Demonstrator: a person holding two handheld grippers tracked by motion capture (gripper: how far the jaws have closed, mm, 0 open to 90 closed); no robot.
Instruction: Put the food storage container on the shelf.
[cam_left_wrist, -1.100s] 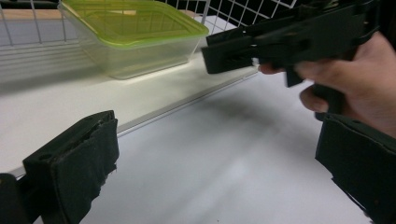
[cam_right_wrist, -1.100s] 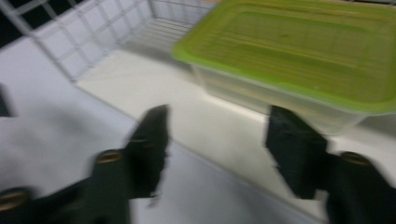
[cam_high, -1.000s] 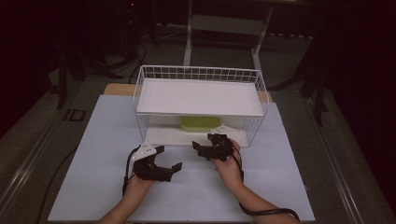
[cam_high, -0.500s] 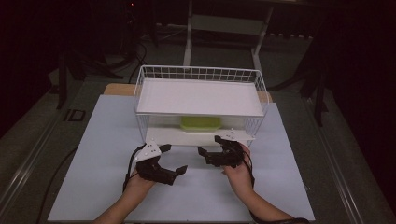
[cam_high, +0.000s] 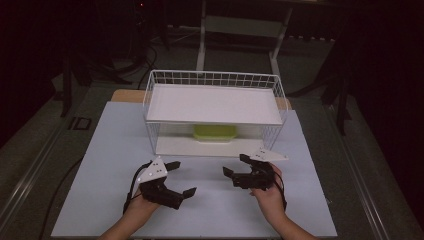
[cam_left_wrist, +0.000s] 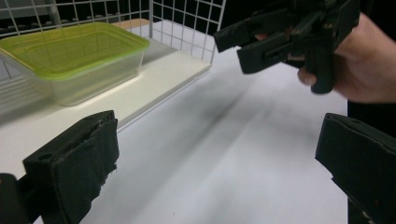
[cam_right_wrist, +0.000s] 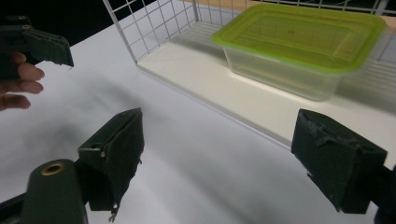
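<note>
Since the earlier frame, both hands have drawn back toward the bottom of the high view, leaving the left gripper (cam_high: 179, 179) at lower left and the right gripper (cam_high: 234, 166) at lower right, each with jaws spread wide and holding nothing. The green-lidded container (cam_high: 215, 132) sits at centre frame on the lower shelf of the wire rack (cam_high: 212, 78), under the upper shelf. Risk, as a judgement: reaching in could snag a jaw on the wire mesh or upper shelf, and the smooth lid could slip under an off-centre pinch.
</note>
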